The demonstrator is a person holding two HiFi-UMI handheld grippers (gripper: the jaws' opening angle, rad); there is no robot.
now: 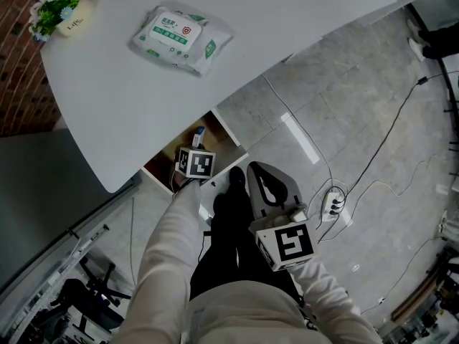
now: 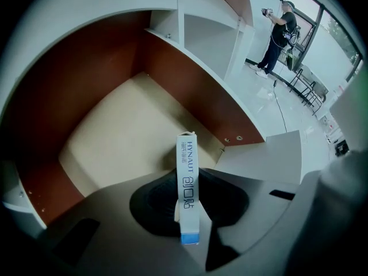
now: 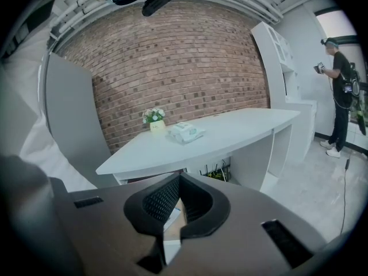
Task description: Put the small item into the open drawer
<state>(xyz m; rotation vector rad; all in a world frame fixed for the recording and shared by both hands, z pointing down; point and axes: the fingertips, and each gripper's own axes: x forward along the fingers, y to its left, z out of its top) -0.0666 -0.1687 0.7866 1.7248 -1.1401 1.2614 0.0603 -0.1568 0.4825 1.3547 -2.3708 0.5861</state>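
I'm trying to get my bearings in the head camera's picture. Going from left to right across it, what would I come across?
flower pot → pack of wipes → right gripper → power strip → a person's shoes

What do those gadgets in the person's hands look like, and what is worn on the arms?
The left hand-held gripper and the right hand-held gripper look alike: a grey body ending in two black jaws with dimpled pads. Each carries a white cube printed with black square markers. Long pale sleeves cover both arms.
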